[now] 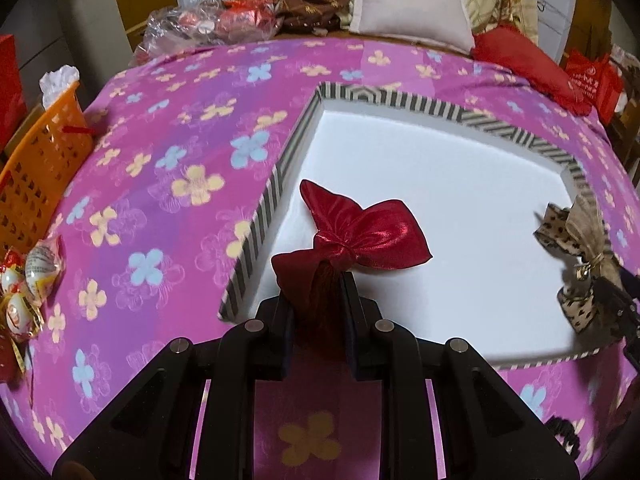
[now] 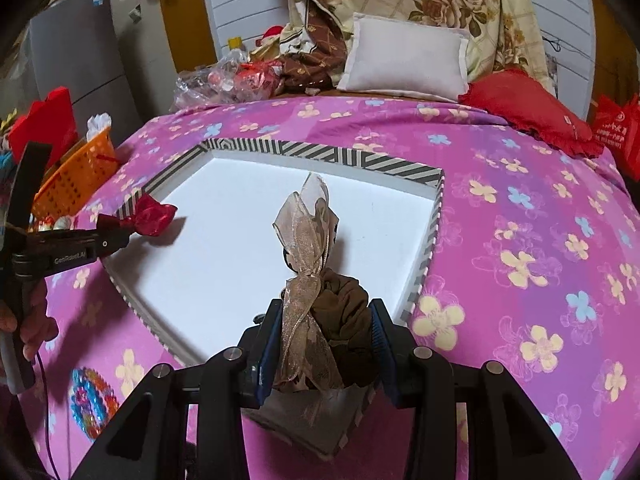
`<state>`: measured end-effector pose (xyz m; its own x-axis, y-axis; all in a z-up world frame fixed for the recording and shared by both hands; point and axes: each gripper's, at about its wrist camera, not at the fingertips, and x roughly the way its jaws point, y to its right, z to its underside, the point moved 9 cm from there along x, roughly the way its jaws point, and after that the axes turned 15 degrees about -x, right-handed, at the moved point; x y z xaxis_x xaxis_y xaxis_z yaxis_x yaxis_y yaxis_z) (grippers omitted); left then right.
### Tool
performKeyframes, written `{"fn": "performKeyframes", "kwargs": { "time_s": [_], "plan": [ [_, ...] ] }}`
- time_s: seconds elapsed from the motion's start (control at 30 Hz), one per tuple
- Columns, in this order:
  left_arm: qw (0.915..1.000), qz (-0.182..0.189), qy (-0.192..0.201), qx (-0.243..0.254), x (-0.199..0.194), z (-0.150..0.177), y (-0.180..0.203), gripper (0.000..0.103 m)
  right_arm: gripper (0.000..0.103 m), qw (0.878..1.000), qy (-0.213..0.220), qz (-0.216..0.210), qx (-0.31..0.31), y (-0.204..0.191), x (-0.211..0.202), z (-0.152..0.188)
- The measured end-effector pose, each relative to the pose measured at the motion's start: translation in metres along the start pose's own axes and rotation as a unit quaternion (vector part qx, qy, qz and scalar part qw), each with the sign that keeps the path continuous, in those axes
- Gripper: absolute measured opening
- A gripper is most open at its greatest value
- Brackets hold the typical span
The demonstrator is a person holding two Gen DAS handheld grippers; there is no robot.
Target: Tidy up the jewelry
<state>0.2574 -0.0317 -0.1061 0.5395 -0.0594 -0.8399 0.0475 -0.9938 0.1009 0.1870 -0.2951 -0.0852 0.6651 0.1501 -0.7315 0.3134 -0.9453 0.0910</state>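
Two grippers, left pinching the red bow and right pinching the brown bow, hang above the striped box; a loose ribbon could slip out.

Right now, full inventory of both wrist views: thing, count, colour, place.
box tray: 1, white inside, striped rim, on the bedspread
red bow: 1, shiny red, over the tray's left part, held in the left claw
tan bow: 1, sheer tan on brown scrunchie, over the tray's right part, held in the right claw
bedspread: 1, pink with flowers, covers the bed
basket: 1, orange, at the bed's left edge
pillow: 1, white, far end of the bed
red cushion: 1, right of the pillow
left claw: 1, black, closed on the red bow
right claw: 1, black with blue pads, closed on the tan bow
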Motion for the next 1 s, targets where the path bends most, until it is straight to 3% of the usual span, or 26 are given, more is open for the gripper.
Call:
{"fn": "performKeyframes", "kwargs": {
  "time_s": [0.33, 0.47, 0.53, 0.6, 0.67, 0.83, 1.0],
  "plan": [
    [0.9994, 0.021, -0.019, 0.020, -0.026, 0.045, -0.001, 0.019, 0.040, 1.000, -0.001, -0.014, -0.010, -0.021, -0.023, 0.024],
    [0.9997, 0.015, -0.018, 0.002, -0.031, 0.050, -0.008, 0.020, 0.041, 1.000, -0.003, -0.010, -0.003, -0.017, -0.021, 0.020],
    [0.9997, 0.017, -0.017, -0.007, -0.033, 0.048, -0.012, 0.028, 0.049, 1.000, -0.003, -0.012, 0.004, -0.017, -0.023, 0.018],
    [0.9995, 0.026, -0.012, -0.014, -0.039, 0.047, -0.013, 0.046, 0.058, 1.000, 0.008, -0.010, 0.006, -0.019, -0.031, 0.016],
    [0.9989, 0.042, -0.007, -0.018, -0.046, 0.047, -0.012, 0.055, 0.069, 1.000, 0.019, -0.001, 0.002, -0.020, -0.041, 0.015],
    [0.9986, 0.041, 0.031, -0.013, -0.076, 0.047, -0.010, 0.064, 0.070, 0.999, 0.044, -0.005, 0.015, -0.026, -0.071, 0.015],
    [0.9973, 0.041, 0.059, -0.016, -0.106, 0.056, -0.009, 0.065, 0.070, 0.998, 0.058, -0.013, 0.015, -0.041, -0.098, 0.022]
  ]
}}
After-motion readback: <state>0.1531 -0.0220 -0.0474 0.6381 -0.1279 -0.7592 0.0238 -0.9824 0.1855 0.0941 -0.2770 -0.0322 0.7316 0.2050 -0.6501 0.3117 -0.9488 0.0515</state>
